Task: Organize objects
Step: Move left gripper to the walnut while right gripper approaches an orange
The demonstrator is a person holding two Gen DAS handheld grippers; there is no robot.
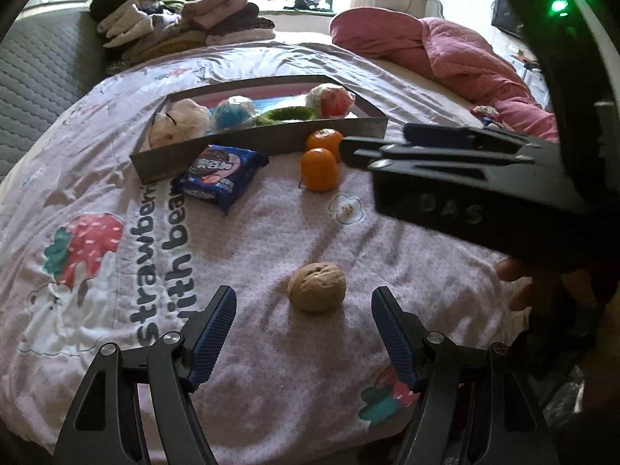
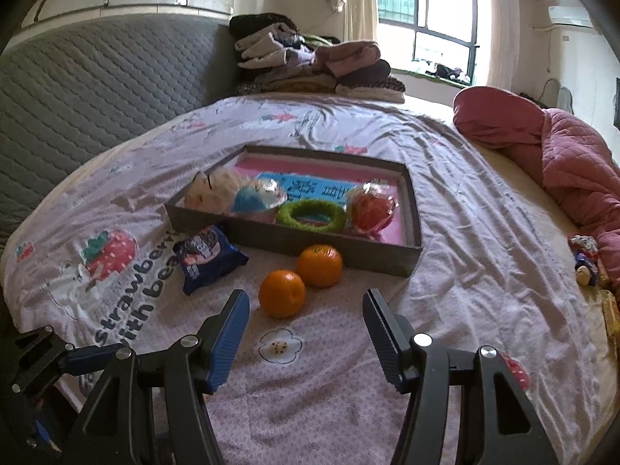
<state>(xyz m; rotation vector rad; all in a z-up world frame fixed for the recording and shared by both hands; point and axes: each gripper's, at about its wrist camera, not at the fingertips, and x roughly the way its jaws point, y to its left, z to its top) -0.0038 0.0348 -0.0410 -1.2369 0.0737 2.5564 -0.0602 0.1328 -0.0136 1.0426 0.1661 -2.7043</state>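
Note:
A walnut (image 1: 317, 286) lies on the bedsheet just ahead of my open, empty left gripper (image 1: 304, 302). Two oranges (image 1: 320, 169) (image 1: 324, 140) sit in front of a grey tray (image 1: 240, 147); they also show in the right wrist view, the near orange (image 2: 282, 293) and the far orange (image 2: 319, 265). My right gripper (image 2: 306, 302) is open and empty, just short of the near orange. A blue cookie packet (image 1: 219, 176) (image 2: 207, 259) leans on the tray's (image 2: 317, 246) front wall. The tray holds a white plush (image 2: 209, 190), a blue ball (image 2: 255, 195), a green ring (image 2: 310, 215) and a red ball (image 2: 370, 209).
A pink quilt (image 2: 562, 155) lies bunched at the right of the bed. Folded clothes (image 2: 310, 66) are stacked at the back by the grey padded headboard (image 2: 97, 97). A small toy (image 2: 585, 259) lies near the right edge. The right gripper's body (image 1: 465, 170) crosses the left wrist view.

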